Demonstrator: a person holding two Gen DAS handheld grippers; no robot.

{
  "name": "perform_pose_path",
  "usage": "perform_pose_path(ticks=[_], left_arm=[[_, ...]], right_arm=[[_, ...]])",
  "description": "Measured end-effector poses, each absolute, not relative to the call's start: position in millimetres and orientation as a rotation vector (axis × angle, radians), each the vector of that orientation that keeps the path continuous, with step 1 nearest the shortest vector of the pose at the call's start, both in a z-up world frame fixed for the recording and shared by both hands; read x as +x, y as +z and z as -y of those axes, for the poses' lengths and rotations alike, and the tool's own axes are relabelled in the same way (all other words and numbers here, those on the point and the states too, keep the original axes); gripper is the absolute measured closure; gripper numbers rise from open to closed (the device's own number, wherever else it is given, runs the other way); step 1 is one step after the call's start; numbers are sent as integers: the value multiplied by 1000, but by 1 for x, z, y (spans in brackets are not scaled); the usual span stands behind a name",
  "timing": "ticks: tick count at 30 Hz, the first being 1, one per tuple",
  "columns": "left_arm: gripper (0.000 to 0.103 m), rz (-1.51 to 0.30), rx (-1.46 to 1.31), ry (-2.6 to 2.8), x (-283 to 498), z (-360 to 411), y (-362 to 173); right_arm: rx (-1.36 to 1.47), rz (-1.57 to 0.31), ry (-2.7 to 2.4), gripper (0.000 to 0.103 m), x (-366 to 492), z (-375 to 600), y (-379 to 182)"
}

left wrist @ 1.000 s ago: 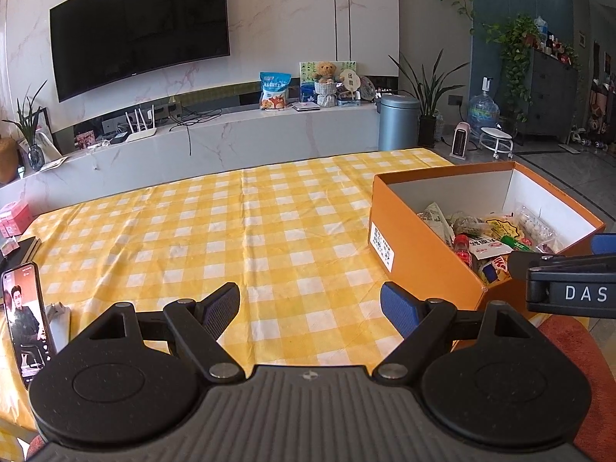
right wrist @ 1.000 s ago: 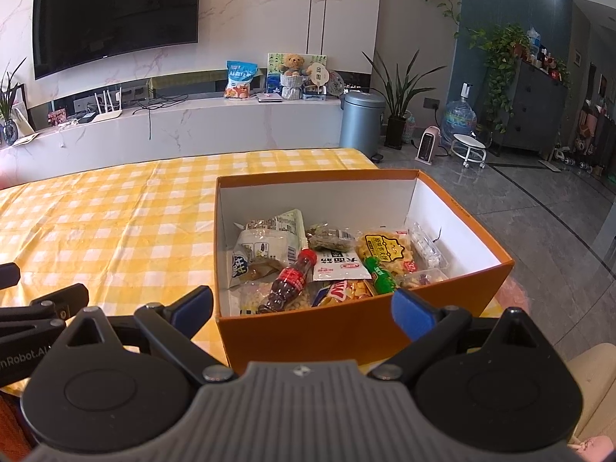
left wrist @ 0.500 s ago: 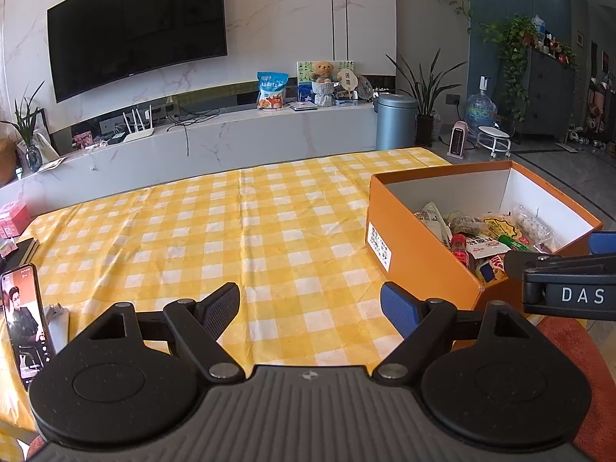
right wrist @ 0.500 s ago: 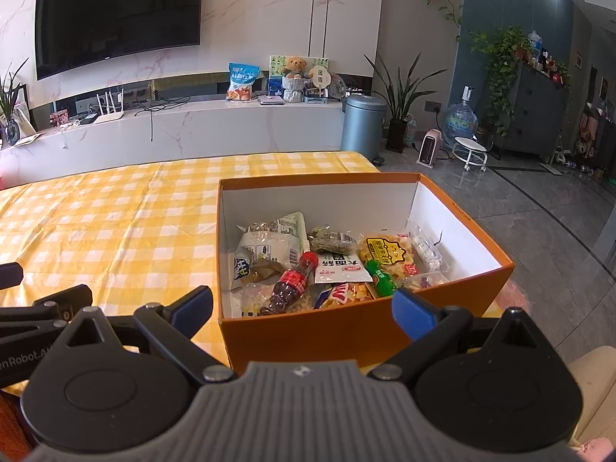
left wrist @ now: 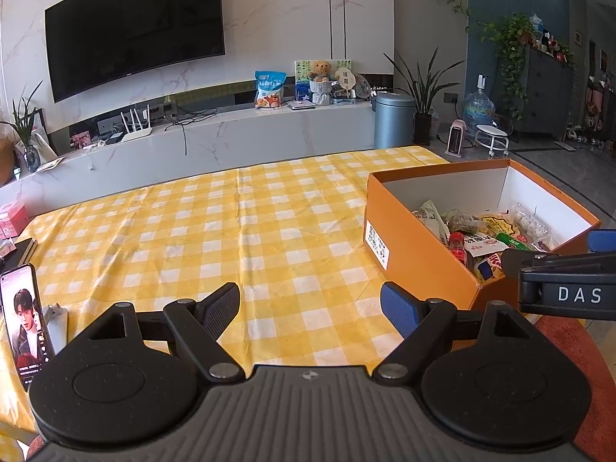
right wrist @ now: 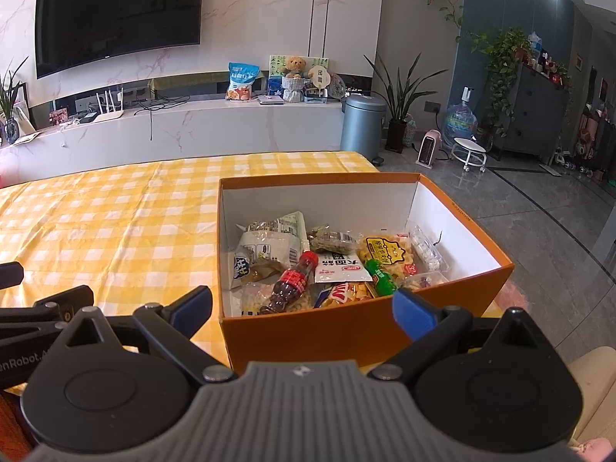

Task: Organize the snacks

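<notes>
An orange cardboard box (right wrist: 346, 331) (left wrist: 419, 265) with a white inside stands on the yellow checked tablecloth (left wrist: 238, 231). Several snacks lie in it: a small cola bottle (right wrist: 292, 281), a green bottle (right wrist: 379, 277), a yellow cracker bag (right wrist: 387, 254) and white packets (right wrist: 269, 242). My right gripper (right wrist: 302, 308) is open just in front of the box's near wall, its fingers spread about the box's width. My left gripper (left wrist: 310, 308) is open over bare cloth, to the left of the box. Neither holds anything.
A phone (left wrist: 23, 319) with a lit screen lies at the cloth's left edge. Behind the table a white TV counter (left wrist: 231, 138) carries a blue bag, a teddy bear and a router. A grey bin (right wrist: 362, 127) stands on the floor to the right.
Both grippers have barely shifted; the views have drifted slightly. Both stay open and the box's contents look the same.
</notes>
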State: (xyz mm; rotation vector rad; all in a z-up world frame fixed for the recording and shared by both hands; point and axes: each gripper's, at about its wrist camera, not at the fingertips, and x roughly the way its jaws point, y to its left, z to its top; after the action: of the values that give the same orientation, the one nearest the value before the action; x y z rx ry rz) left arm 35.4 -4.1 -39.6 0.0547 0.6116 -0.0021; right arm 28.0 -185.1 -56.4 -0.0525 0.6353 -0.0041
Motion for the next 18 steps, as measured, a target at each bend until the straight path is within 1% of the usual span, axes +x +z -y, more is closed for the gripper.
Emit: perform_pose_path(ticks=[5,7,18], left_arm=[[6,-612,53,-3,35,5,-40],[6,-612,53,-4,35,5,-39],[6,-614,49,-9,34,7,-39]], right_arm=[[-53,-634,-4,5,28,185,-56],[-52,-633,-3,3,28,185,-56],[-58,-633,5,3,27,184,-56]])
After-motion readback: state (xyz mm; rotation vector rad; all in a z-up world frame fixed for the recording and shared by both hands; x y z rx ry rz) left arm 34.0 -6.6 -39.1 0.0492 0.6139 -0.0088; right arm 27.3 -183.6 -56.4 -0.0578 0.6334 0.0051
